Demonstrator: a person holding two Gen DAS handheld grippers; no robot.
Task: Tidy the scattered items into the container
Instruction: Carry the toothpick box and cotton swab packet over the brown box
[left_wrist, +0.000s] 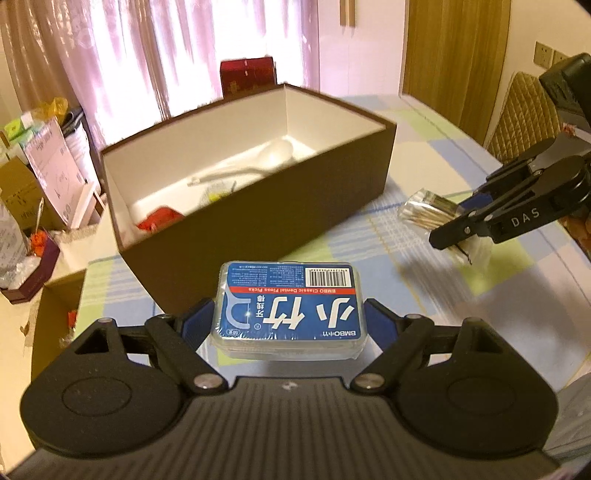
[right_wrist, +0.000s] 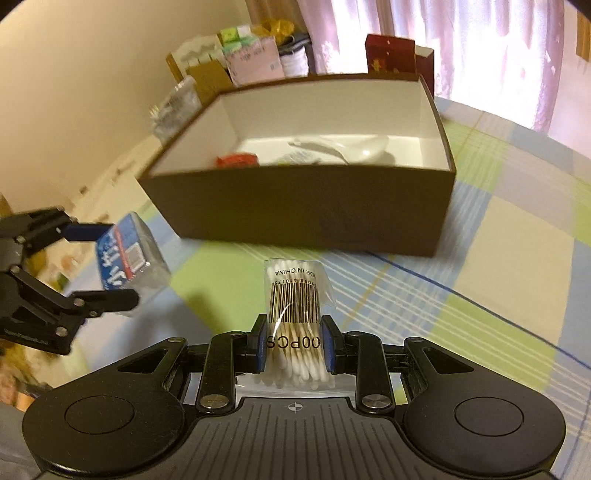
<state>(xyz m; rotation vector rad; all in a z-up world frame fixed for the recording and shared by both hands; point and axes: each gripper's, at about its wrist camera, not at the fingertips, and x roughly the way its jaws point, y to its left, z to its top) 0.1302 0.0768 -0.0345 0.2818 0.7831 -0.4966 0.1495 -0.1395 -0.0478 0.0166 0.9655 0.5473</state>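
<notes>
My left gripper (left_wrist: 290, 317) is shut on a blue dental floss pick box (left_wrist: 290, 302) and holds it above the table, just in front of the brown open box (left_wrist: 280, 206). It also shows in the right wrist view (right_wrist: 114, 269), with the floss box (right_wrist: 125, 254). My right gripper (right_wrist: 294, 343) is shut on a clear bag of cotton swabs (right_wrist: 293, 295), held above the table near the brown box (right_wrist: 314, 214). It shows in the left wrist view (left_wrist: 454, 225) with the swab bag (left_wrist: 428, 210). Inside the box lie a white spoon (left_wrist: 258, 158) and a red item (left_wrist: 159, 219).
A checked tablecloth (right_wrist: 498, 258) covers the table. Left of the table are cardboard boxes and packages (left_wrist: 48, 173). A red carton (left_wrist: 247, 75) stands behind the brown box. A padded chair (left_wrist: 524, 114) stands at the right.
</notes>
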